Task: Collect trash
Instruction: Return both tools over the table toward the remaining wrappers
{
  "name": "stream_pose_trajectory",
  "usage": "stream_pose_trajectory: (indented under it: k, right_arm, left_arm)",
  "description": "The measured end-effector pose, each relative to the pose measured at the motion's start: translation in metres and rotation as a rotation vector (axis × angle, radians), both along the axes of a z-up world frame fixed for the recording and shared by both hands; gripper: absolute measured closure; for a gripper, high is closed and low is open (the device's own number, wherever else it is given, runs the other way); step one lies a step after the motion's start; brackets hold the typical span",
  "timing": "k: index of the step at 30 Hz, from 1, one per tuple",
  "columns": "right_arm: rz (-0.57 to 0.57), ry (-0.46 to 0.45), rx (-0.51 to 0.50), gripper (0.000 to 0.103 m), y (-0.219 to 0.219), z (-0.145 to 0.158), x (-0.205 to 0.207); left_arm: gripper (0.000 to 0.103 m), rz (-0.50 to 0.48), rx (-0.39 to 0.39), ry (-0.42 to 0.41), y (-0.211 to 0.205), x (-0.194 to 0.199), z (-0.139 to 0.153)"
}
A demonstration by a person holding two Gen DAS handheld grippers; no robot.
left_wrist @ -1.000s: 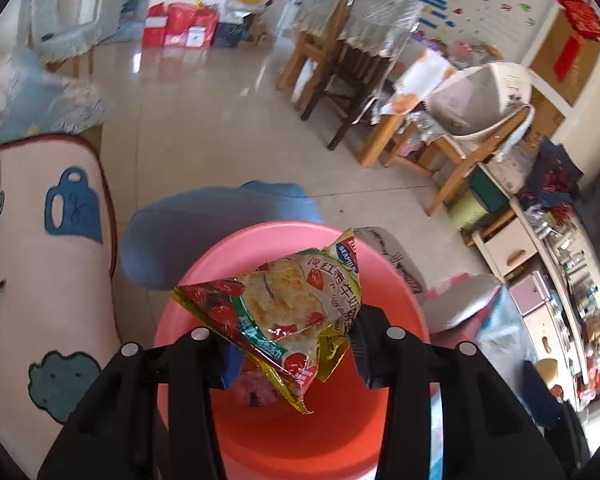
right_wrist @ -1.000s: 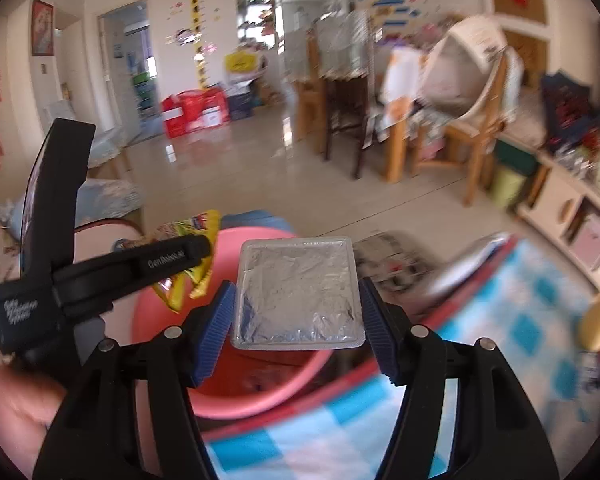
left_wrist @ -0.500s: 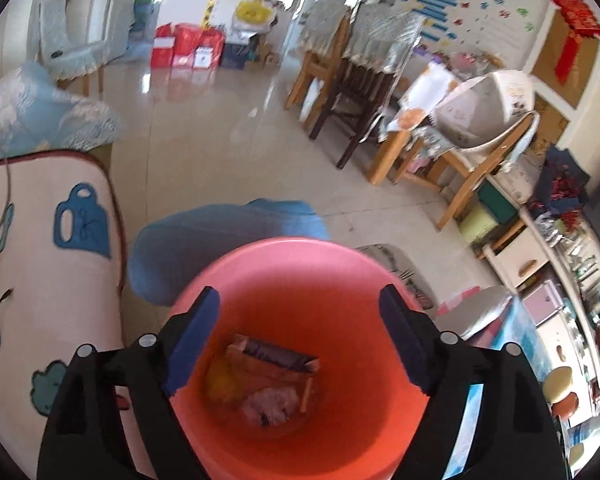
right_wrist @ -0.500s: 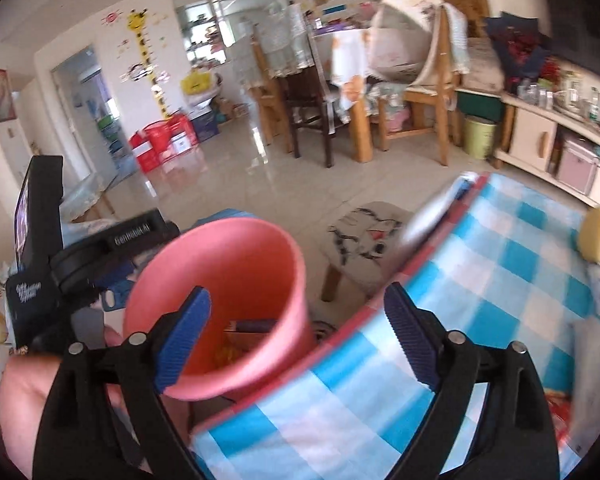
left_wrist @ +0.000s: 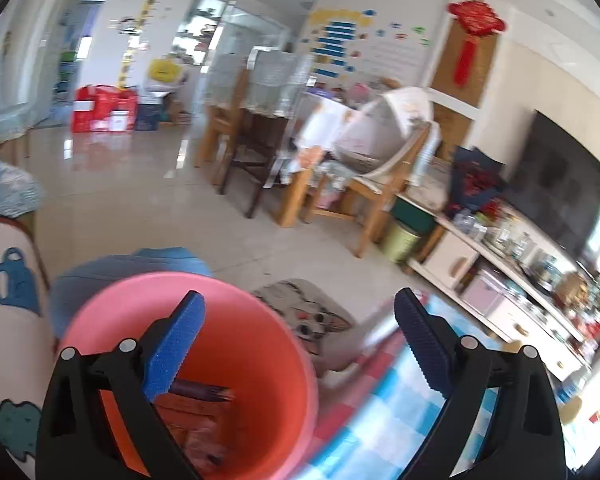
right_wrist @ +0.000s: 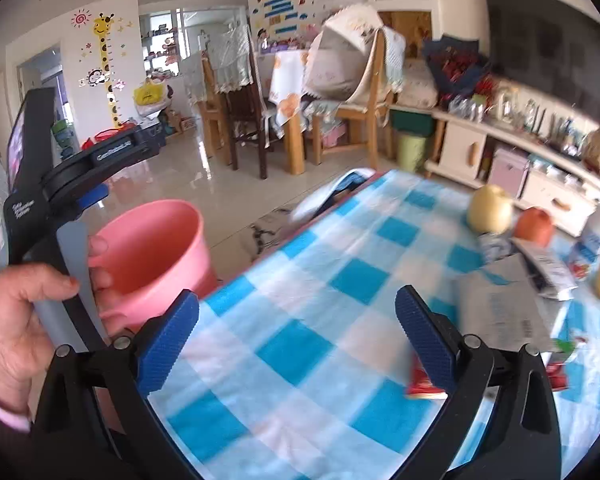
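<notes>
Since a moment earlier both wrappers had dropped into the pink bucket (left_wrist: 260, 360) beside the checked bench (right_wrist: 340, 280), and left tongs (left_wrist: 296, 344) and right tongs (right_wrist: 296, 340) were opening, empty.

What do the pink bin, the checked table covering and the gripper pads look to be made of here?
Pink bin: likely moulded plastic, smooth with a soft sheen and a thin, even rim. Checked table covering: probably thin fabric or non-woven sheet; matte, though motion blur hides any weave. Gripper pads: blue, seemingly rubber, with a fine knurled texture.
</notes>
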State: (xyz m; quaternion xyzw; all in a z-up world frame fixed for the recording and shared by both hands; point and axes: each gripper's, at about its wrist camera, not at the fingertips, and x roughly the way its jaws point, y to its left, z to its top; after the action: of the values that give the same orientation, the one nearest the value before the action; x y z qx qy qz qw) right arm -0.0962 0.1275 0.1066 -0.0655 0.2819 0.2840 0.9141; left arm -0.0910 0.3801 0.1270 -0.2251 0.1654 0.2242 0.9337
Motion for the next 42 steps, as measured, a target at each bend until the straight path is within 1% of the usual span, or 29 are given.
stream_pose_trajectory:
  k: [3,4,7,9,12,14,17,20,23,27,30,32,34,36,40,42]
  right_arm:
    - [-0.024,-0.033,-0.024,0.004,-0.016,0.003,-0.008]
    - [-0.028,-0.036,-0.026,0.004,-0.022,0.003,-0.011]
    - [-0.050,-0.036,-0.050,0.004,-0.037,0.003,-0.015]
    - [-0.075,-0.045,-0.057,0.004,-0.050,0.003,-0.020]
    - [-0.103,-0.046,-0.056,0.004,-0.069,0.000,-0.025]
    - [-0.129,-0.048,-0.060,0.004,-0.082,-0.003,-0.029]
    - [-0.156,-0.045,-0.065,0.004,-0.096,-0.010,-0.030]
    - [-0.186,-0.042,-0.095,0.004,-0.108,-0.018,-0.031]
    - [-0.193,-0.030,-0.091,0.004,-0.120,-0.025,-0.031]
    - [-0.196,-0.028,-0.094,0.004,-0.131,-0.031,-0.032]
    - [-0.210,-0.054,-0.092,0.004,-0.142,-0.031,-0.033]
    - [-0.223,-0.052,-0.093,0.004,-0.149,-0.030,-0.031]
    - [-0.236,-0.041,-0.089,0.004,-0.159,-0.030,-0.028]
    - [-0.244,-0.035,-0.070,0.004,-0.168,-0.030,-0.026]
    - [-0.266,-0.016,-0.060,0.004,-0.185,-0.029,-0.021]
    - [-0.283,0.016,-0.046,0.004,-0.196,-0.030,-0.016]
  left_arm:
    - [0.008,-0.069,0.066,-0.006,-0.029,0.008,0.006]
    - [0.008,-0.099,0.100,-0.002,-0.044,0.012,0.008]
    - [0.008,-0.156,0.165,0.021,-0.071,0.021,0.011]
    - [0.008,-0.193,0.228,0.044,-0.092,0.028,0.012]
    - [0.008,-0.250,0.269,0.052,-0.113,0.033,0.011]
    - [0.008,-0.267,0.289,0.051,-0.122,0.033,0.010]
    - [0.008,-0.288,0.305,0.048,-0.133,0.034,0.007]
    - [0.008,-0.316,0.306,0.047,-0.144,0.036,0.003]
    - [0.008,-0.348,0.321,0.044,-0.158,0.039,-0.001]
    - [0.008,-0.395,0.328,0.098,-0.177,0.048,-0.007]
    - [0.008,-0.448,0.338,0.153,-0.190,0.056,-0.014]
    - [0.008,-0.461,0.351,0.177,-0.196,0.057,-0.017]
    - [0.008,-0.469,0.368,0.182,-0.203,0.057,-0.017]
    - [0.008,-0.470,0.388,0.169,-0.211,0.055,-0.018]
    - [0.008,-0.506,0.385,0.183,-0.222,0.058,-0.020]
    - [0.008,-0.539,0.372,0.193,-0.228,0.060,-0.021]
